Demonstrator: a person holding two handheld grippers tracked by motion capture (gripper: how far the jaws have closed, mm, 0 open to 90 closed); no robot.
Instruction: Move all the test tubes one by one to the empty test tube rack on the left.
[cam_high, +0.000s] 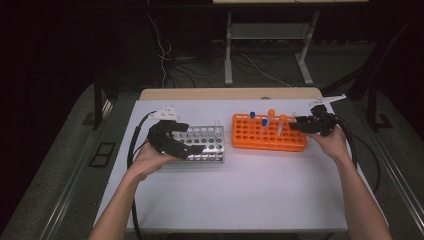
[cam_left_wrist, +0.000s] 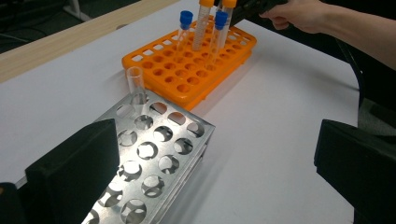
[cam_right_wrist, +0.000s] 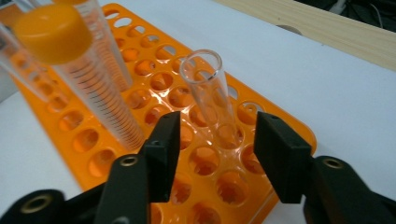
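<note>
An orange tube rack stands right of centre and holds orange-capped tubes and blue-capped tubes. An uncapped clear tube stands in a hole near the rack's end. My right gripper has one jaw on each side of this tube, with a gap on both sides, so it is open. A metal rack sits left of centre with one clear tube in a far corner hole. My left gripper hangs wide open over the metal rack's near end, holding nothing.
The white tabletop stretches bare toward the person's side. A wooden strip borders its far edge. Cables trail off both sides, and table legs stand on the floor beyond.
</note>
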